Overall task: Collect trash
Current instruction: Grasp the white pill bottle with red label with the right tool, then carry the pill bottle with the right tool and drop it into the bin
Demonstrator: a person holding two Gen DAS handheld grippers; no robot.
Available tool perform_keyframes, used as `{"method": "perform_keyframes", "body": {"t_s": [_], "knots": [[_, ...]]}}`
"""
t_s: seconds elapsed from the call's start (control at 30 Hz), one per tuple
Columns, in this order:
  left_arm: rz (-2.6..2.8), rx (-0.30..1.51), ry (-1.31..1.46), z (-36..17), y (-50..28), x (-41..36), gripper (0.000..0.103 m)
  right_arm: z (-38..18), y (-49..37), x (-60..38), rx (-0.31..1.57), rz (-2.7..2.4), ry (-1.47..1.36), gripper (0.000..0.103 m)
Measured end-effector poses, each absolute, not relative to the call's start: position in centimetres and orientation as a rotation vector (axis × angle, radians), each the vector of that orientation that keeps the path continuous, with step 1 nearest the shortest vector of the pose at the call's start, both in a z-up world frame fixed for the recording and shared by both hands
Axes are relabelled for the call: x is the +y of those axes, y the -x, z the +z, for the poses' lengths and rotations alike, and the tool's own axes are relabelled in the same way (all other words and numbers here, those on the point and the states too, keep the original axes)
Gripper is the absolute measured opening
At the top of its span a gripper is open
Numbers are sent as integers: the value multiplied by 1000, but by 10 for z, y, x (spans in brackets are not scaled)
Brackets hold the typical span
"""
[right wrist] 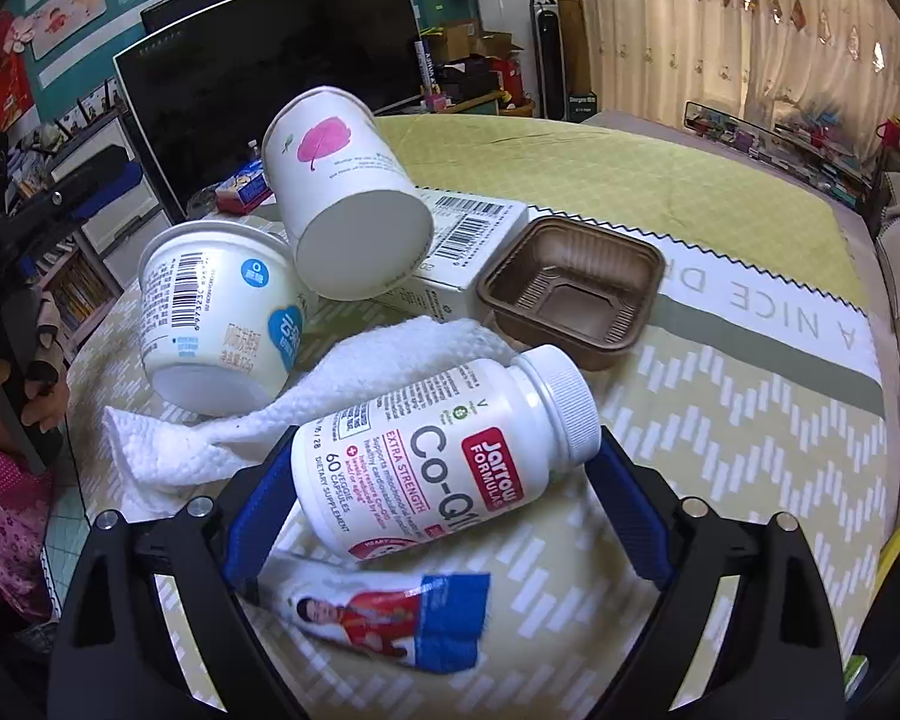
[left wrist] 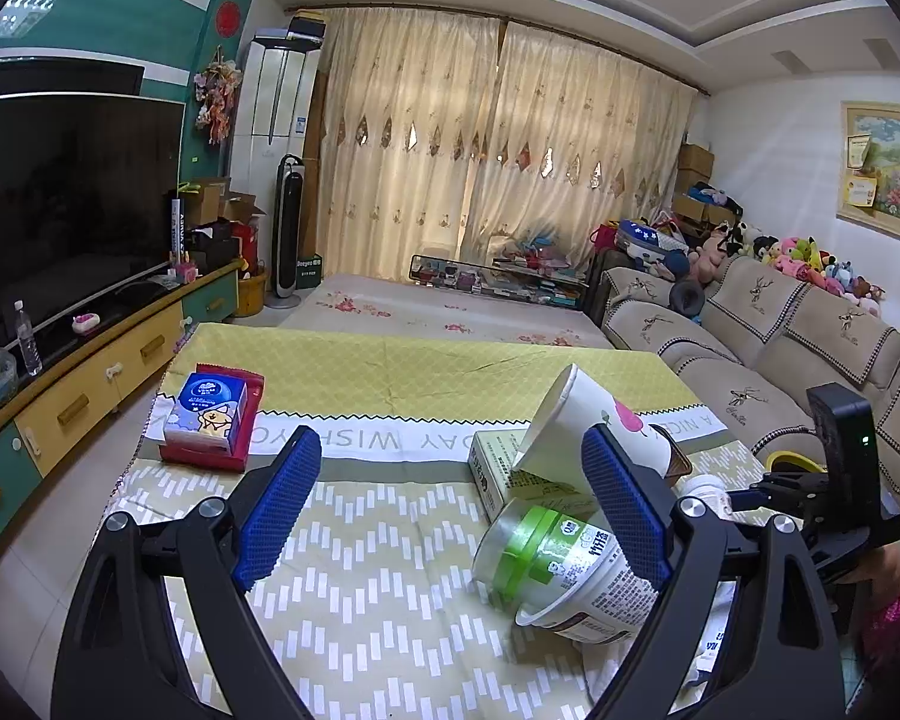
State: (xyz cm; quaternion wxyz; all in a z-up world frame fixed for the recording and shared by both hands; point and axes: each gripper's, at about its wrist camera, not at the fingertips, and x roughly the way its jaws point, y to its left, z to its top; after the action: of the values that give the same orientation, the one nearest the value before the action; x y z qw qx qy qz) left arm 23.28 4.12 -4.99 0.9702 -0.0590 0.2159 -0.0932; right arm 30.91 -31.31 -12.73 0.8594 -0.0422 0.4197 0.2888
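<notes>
**Between the right jaws: the supplement bottle**

Between our right gripper pads lies the white supplement bottle, long axis slanting across the gap, cap up-right. The jaws flank it wide; contact we cannot tell. Our left gripper gapes empty, its right pad beside the toppled yogurt tub.

Pill bottle before tray, paper cup atop box.

We note a glossy plastic bottle, rough paper towel (dimpled), matt paper cup.
</notes>
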Motion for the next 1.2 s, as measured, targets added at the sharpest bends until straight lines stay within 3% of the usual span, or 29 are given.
{"method": "perform_keyframes", "body": {"t_s": [0.57,1.2], "knots": [[-201,442,108,-53,-234,38,87,-97,-252,-377,797,484,1,87],[-201,470,98,-60,-241,34,87,-121,-241,-534,805,75,-203,87]]}}
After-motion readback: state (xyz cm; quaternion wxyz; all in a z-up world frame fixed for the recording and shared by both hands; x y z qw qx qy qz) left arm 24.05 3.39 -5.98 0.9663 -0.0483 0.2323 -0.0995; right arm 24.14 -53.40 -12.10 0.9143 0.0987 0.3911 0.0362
